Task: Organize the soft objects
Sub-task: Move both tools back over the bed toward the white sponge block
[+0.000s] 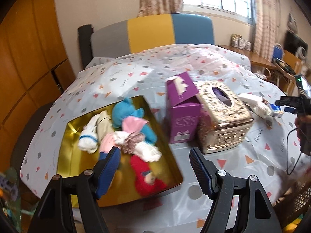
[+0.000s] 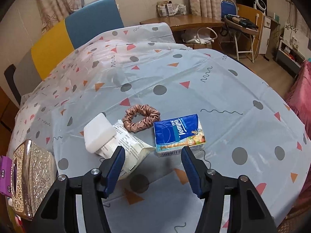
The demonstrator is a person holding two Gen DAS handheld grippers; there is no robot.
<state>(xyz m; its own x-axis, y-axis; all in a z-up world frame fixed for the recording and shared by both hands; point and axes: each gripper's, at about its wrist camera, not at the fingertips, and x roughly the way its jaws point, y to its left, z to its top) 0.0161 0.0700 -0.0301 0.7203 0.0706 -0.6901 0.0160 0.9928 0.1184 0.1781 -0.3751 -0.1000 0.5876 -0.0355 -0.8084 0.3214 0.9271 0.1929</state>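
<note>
Several plush toys, a blue one in pink [image 1: 132,120], white ones [image 1: 88,137] and a red one [image 1: 145,176], lie jumbled in the gold-lined open box [image 1: 77,167], while a rose satin scrunchie [image 2: 141,117], a blue Tempo tissue pack [image 2: 178,135] and a white wrapped packet [image 2: 120,145] lie together on the patterned cloth.

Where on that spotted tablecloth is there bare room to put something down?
Bare cloth stretches beyond the pink satin scrunchie and right of the blue Tempo tissue pack. The white sponge block, white printed packet, scrunchie and tissue pack crowd together. The gold tray is crowded with soft toys; purple carton and ornate gold tissue box stand close together.
</note>
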